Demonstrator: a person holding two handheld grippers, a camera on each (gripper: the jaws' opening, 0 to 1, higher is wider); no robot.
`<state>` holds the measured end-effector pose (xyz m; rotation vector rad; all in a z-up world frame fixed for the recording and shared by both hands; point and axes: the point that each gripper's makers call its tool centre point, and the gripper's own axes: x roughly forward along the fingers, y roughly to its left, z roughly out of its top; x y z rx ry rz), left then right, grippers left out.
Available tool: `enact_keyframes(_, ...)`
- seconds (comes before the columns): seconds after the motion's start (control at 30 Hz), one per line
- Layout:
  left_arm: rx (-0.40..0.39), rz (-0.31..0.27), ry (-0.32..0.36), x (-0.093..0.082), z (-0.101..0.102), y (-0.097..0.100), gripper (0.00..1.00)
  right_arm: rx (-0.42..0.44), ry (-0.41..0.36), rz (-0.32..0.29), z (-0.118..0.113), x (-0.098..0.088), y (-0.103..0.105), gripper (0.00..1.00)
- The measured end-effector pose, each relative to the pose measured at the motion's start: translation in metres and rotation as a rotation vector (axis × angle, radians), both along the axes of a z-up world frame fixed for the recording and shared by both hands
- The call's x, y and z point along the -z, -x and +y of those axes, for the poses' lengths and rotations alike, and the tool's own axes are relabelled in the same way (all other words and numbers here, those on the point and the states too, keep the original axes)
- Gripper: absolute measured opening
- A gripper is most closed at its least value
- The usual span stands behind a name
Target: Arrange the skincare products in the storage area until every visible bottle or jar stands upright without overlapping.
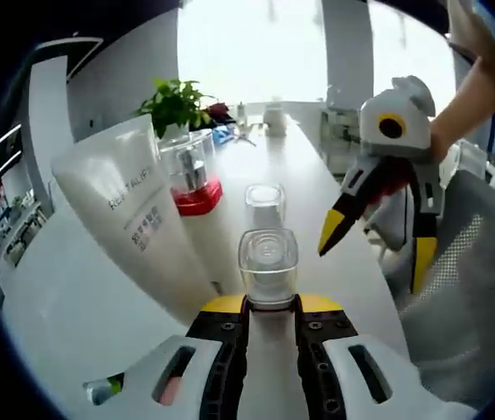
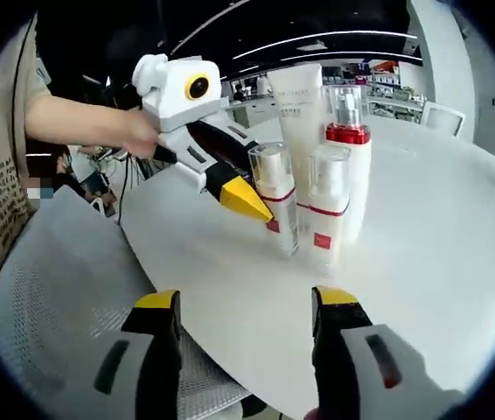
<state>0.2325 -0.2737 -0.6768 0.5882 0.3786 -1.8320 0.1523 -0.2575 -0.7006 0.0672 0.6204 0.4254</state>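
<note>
1. In the left gripper view our left gripper (image 1: 269, 308) sits at the bottom centre of the frame with its yellow-tipped jaws drawn in against the clear-capped bottle (image 1: 268, 264). We judge them clamped on it just under the cap.

2. In the right gripper view that same gripper comes in from the upper left, its yellow tip touching the leftmost small bottle of the cluster, which leans slightly. This matches the hold.

3. Our right gripper (image 2: 247, 302) stands at the bottom of its own view with jaws wide apart and nothing between them. It hangs near the front edge of the white round table (image 2: 457, 227), apart from the products.

4. Outward from the held bottle, the second small bottle (image 2: 328, 203) stands just beside it at centre frame. The red-collared pump bottle (image 2: 350, 140) and the tall white tube (image 2: 296, 109) rise behind, all close together.

5. We judge the step in hand to be setting the held bottle upright beside its neighbours, with the task fairly far along, since the other three already stand.

6. The next move calls for levelling the bottle on its base, leaving a clear gap to the second bottle, then parting the left jaws slowly so it doesn't tip into the row.

7. A potted plant (image 1: 176, 103) sits in the upper left of the left gripper view, and a mesh chair (image 2: 59, 289) fills the lower left of the right gripper view.
</note>
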Motion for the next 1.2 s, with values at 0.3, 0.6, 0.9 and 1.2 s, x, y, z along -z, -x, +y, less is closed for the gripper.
enact_keyframes(0.3,0.002,-0.001,-0.016,0.002,-0.002,-0.001,0.17,0.035,0.002,0.008,-0.003,-0.002,0.005,0.63)
enact_keyframes(0.6,-0.014,0.008,-0.028,0.0,0.004,0.0,0.21,0.045,0.003,0.01,-0.001,-0.005,0.004,0.63)
enact_keyframes(0.9,-0.056,-0.008,-0.028,-0.007,0.022,-0.002,0.3,0.046,0.014,-0.005,0.002,-0.013,0.003,0.64)
enact_keyframes(1.2,-0.163,0.016,-0.023,-0.016,0.059,-0.002,0.39,0.065,0.012,-0.031,0.007,-0.025,0.0,0.69)
